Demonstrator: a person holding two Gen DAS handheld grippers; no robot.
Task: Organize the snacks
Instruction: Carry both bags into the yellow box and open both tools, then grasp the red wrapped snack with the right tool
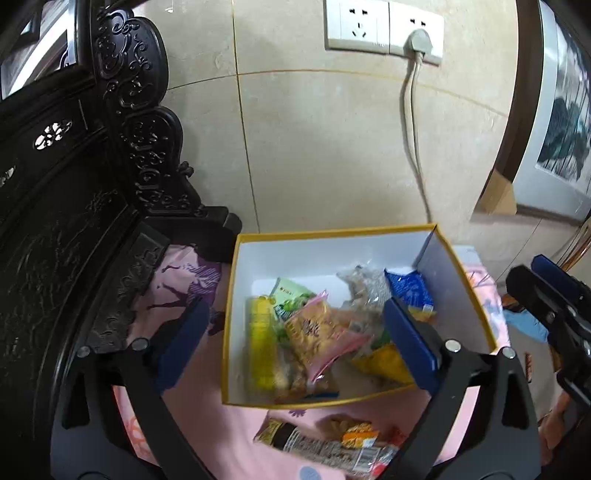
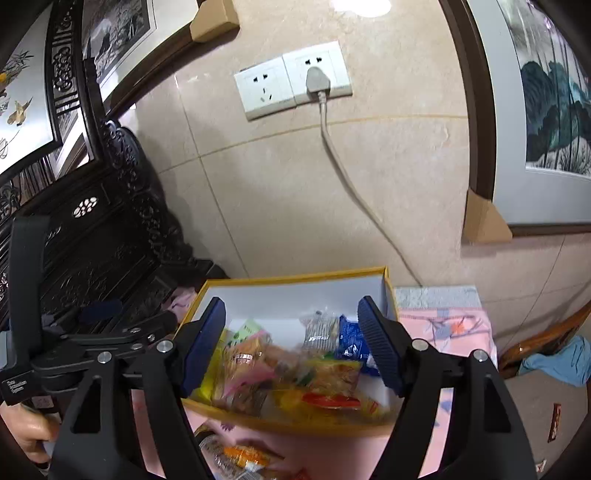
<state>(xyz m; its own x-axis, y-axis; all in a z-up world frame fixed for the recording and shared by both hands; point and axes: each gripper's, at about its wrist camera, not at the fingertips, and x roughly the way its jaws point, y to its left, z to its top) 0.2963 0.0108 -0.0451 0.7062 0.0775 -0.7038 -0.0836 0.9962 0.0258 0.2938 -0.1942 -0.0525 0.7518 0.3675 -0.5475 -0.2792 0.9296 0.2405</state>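
A yellow-rimmed white box [image 1: 332, 251] stands on a pink cloth and holds several snack packets: a yellow tube [image 1: 260, 343], a pink-edged packet [image 1: 317, 332], a blue packet [image 1: 408, 291]. The box also shows in the right wrist view [image 2: 295, 291]. My left gripper [image 1: 299, 336] is open and empty, hovering over the box's near left part. My right gripper [image 2: 291, 347] is open and empty above the box. Loose packets [image 1: 332, 443] lie on the cloth in front of the box, also in the right wrist view [image 2: 240, 456].
Dark carved wooden furniture [image 1: 74, 221] stands left of the box. A tiled wall with sockets [image 1: 384, 33] and a plugged cord [image 1: 413, 147] is behind. Framed pictures [image 2: 546, 110] lean at the right. The right gripper [image 1: 554, 306] shows at the right edge in the left wrist view.
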